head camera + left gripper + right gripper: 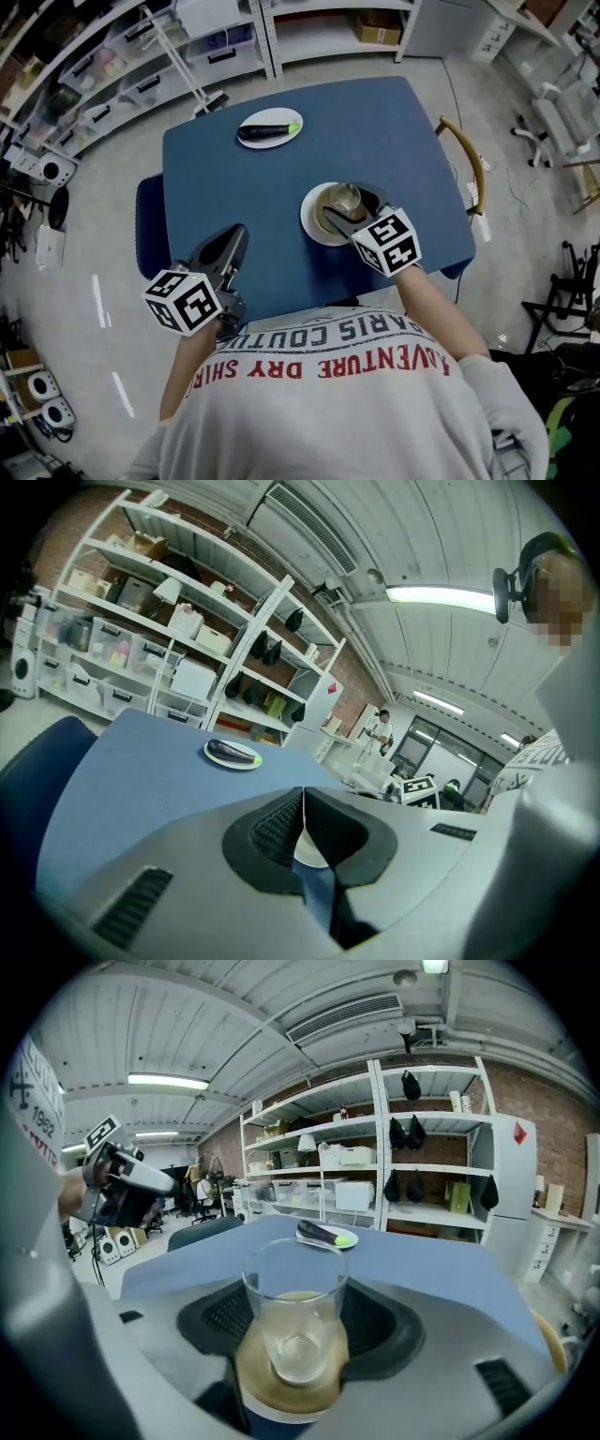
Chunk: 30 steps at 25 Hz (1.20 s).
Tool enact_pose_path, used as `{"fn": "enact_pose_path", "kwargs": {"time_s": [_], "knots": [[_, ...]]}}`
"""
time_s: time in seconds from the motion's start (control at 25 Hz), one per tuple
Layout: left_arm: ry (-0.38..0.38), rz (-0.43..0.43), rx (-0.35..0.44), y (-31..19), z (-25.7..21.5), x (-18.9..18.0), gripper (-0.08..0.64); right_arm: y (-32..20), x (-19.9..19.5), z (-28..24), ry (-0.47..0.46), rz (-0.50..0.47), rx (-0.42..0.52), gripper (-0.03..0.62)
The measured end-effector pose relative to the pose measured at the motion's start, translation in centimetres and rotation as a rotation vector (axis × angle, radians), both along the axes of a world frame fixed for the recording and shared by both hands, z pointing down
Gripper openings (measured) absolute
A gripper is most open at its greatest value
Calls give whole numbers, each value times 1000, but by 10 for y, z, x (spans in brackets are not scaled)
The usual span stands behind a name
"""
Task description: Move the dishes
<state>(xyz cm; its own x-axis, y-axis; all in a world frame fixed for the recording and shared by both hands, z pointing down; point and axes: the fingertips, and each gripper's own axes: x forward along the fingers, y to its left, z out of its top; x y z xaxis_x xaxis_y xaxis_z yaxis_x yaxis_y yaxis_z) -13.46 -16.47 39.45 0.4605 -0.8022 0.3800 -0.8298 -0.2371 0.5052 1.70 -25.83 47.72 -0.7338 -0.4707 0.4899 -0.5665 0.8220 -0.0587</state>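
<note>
A blue tabletop [253,187] seen from above. Near its front edge, a white plate [312,220] carries a clear glass [296,1321]. The right gripper [349,208] has its jaws on either side of the glass and seems to pinch it, though contact is hard to confirm. The left gripper [236,236], jaws pressed together and empty, hovers at the front left edge. At the far side, a second plate [292,124] holds a dark eggplant [264,132].

Bright ceiling light, fisheye-warped edges
</note>
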Motion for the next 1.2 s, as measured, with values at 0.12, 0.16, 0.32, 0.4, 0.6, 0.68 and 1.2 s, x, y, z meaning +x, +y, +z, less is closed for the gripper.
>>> {"fn": "enact_pose_path", "kwargs": {"time_s": [0.12,0.16,0.32,0.4,0.6,0.68,1.2], "knots": [[17,5,-7,0,5,3,29,1,5,-5,-3,4,-1,287],[20,8,-9,0,6,4,29,0,6,-8,-5,6,3,287],[24,17,-3,-1,10,9,29,-3,15,-23,-19,22,30,286],[22,25,0,-3,11,12,29,-6,20,-32,-27,35,48,285],[22,45,3,-8,10,22,29,-15,38,-51,-37,69,90,285],[22,54,1,-11,10,26,29,-20,47,-55,-44,92,96,286],[40,131,-18,-34,18,67,29,-44,114,-37,-14,243,64,286]]}}
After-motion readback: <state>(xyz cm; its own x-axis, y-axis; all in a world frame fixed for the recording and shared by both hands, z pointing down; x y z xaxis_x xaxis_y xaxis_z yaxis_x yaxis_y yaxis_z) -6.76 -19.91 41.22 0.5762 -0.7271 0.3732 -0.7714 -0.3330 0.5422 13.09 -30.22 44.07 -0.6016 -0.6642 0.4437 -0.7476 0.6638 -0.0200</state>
